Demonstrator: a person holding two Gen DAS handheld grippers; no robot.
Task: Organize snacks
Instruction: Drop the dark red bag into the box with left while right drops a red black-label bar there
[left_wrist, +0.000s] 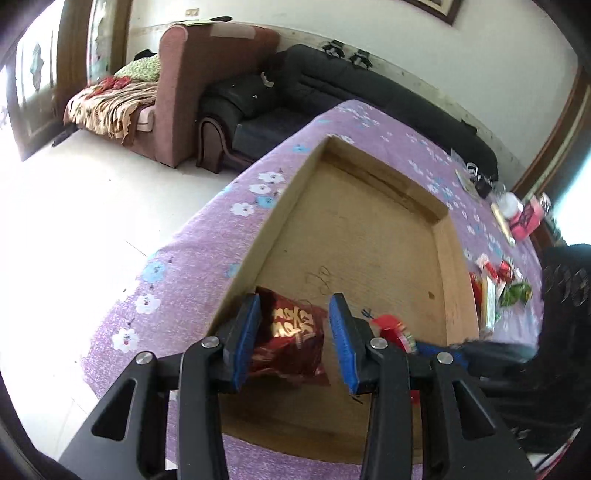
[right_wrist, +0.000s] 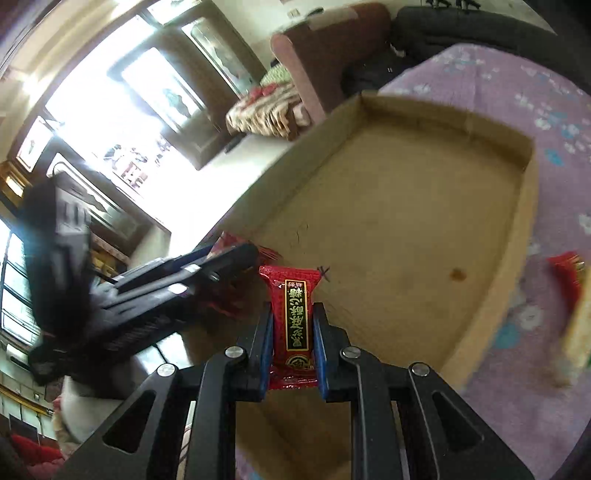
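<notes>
Left claw (left_wrist: 295, 334): blue-padded jaws spread wide, straddling a dark red foil snack bag (left_wrist: 291, 343) lying in the near-left corner of the shallow brown cardboard tray (left_wrist: 369, 221); pad contact unclear. Right claw (right_wrist: 293, 345): jaws closed narrowly on a small red wrapped candy bar (right_wrist: 291, 325), held above the tray, which rests on the purple floral-clothed tabletop (left_wrist: 177, 266).

Black plastic left gripper (left_wrist: 295, 339): blue ribbed pads (left_wrist: 245, 339) inside both fingers, round silver screws (left_wrist: 211, 342) at the joints, triangular cut-outs at 7 and 5 o'clock. Same build on the right gripper (right_wrist: 293, 345): black frame, blue pads (right_wrist: 266, 350), silver screws (right_wrist: 235, 352).
</notes>
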